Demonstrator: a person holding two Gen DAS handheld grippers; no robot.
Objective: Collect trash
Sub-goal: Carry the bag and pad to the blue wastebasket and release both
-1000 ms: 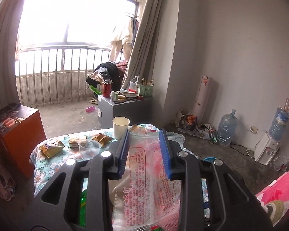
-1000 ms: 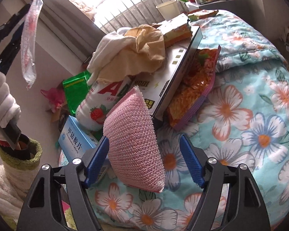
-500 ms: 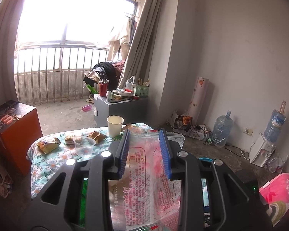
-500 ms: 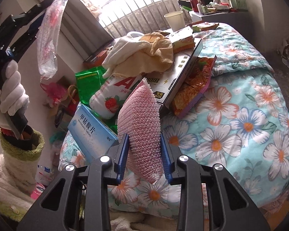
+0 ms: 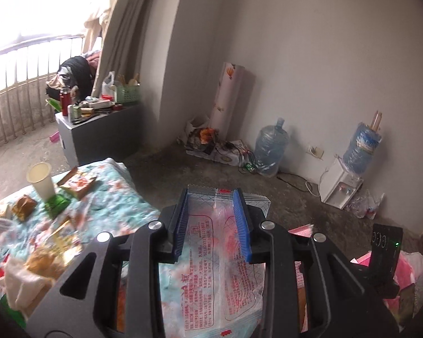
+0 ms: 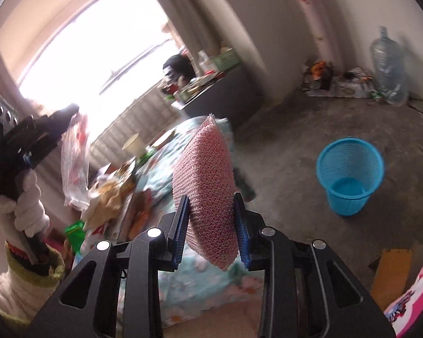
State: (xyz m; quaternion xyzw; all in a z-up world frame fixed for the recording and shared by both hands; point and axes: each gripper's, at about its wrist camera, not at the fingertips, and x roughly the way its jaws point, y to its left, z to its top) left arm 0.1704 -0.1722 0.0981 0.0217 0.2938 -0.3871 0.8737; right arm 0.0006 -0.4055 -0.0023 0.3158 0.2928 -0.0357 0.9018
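Note:
My left gripper is shut on a clear plastic wrapper with red print, held up in the air; the wrapper also shows in the right wrist view hanging from that gripper at the left. My right gripper is shut on a pink mesh sponge pad, lifted off the bed. A blue mesh waste basket stands on the concrete floor to the right of the pad, open and seemingly empty.
The floral bed cover carries a paper cup, a green bottle, snack packets and cloths. A grey cabinet, water jugs, a dispenser and cables line the wall. A cardboard piece lies on the floor.
Both grippers have swung right, away from the bed toward the floor. The right gripper closed on the pink pad and lifted it; the blue basket has come into view.

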